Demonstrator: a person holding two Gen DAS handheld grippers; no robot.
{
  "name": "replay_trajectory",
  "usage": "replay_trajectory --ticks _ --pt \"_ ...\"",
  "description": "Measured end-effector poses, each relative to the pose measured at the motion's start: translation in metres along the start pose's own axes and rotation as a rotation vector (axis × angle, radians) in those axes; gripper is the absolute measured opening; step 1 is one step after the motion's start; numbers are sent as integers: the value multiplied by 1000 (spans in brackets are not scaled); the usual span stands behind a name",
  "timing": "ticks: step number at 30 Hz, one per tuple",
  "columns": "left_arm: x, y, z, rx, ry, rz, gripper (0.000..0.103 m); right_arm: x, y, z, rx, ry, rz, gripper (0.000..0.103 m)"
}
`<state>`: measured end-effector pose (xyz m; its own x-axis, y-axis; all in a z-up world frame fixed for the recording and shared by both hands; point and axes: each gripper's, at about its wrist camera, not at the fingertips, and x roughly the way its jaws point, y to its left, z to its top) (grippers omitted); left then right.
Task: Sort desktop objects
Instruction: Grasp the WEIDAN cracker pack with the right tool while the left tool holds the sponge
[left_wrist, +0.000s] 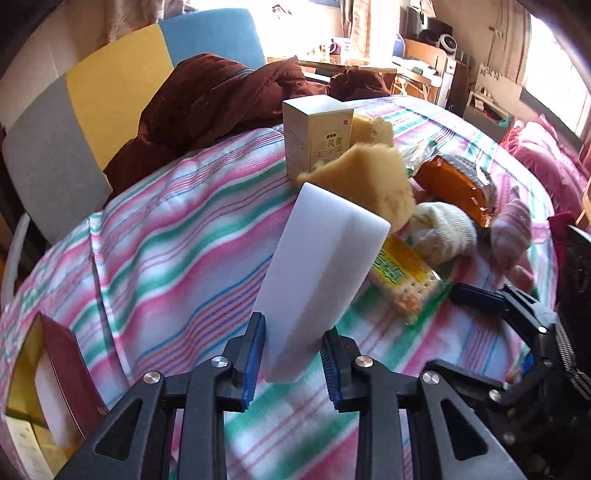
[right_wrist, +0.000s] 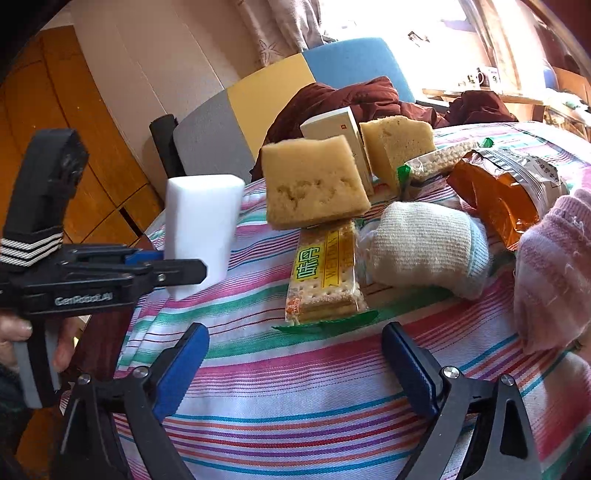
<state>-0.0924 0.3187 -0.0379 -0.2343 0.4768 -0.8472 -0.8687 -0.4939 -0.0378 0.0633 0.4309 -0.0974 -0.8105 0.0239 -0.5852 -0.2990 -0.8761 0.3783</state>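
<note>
My left gripper (left_wrist: 293, 343) is shut on a white foam block (left_wrist: 321, 273), held up above the striped cloth (left_wrist: 166, 258). From the right wrist view that same block (right_wrist: 201, 229) hangs at the left in the left gripper (right_wrist: 173, 267). My right gripper (right_wrist: 295, 354) stands open and holds nothing, low over the cloth (right_wrist: 295, 406), just in front of a cracker pack (right_wrist: 321, 273). Behind the pack lie a yellow sponge (right_wrist: 314, 181), a second sponge (right_wrist: 395, 142), a cream box (right_wrist: 340, 129), a white sock roll (right_wrist: 424, 243), an orange snack bag (right_wrist: 498, 195) and a pink sock (right_wrist: 554, 269).
A dark red quilt (left_wrist: 207, 99) and a blue, yellow and grey headboard (left_wrist: 110, 85) lie behind the pile. An open box with a maroon flap (left_wrist: 62, 369) sits at the lower left of the cloth. Another cracker pack (right_wrist: 439, 160) leans by the sponges. A hand (right_wrist: 14, 332) holds the left gripper.
</note>
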Motion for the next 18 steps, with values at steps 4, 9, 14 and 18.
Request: replay_trajectory --ticks 4,9,14,18 --pt "-24 4 -29 -132 -3 -214 29 -1 0 0 -1 2 -3 96" --pt "-41 -4 -66 -231 33 -435 29 -4 0 -1 6 3 -6 96" --pt "-39 -15 -81 -213 78 -342 28 -9 4 -3 -7 13 -37 96" --pt "-34 -10 -75 -213 77 -189 33 -10 6 -2 -18 25 -47 96"
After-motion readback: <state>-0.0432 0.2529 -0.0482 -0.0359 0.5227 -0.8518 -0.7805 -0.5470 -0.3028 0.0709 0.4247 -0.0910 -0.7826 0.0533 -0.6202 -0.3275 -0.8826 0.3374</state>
